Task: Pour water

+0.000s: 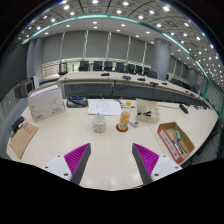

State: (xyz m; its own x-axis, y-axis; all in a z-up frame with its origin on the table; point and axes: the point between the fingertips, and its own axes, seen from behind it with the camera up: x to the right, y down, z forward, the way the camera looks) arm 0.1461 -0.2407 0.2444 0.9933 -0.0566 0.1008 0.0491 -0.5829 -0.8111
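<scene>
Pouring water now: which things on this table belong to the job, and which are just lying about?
For the job: the white cup; the bottle beside it; the gripper, open, both beyond its fingers.

Lying about: white box; papers; open cardboard box; flat cardboard.

White box (46,101), open cardboard box (176,140), papers (104,106), perhaps office chairs (110,67) behind
</scene>
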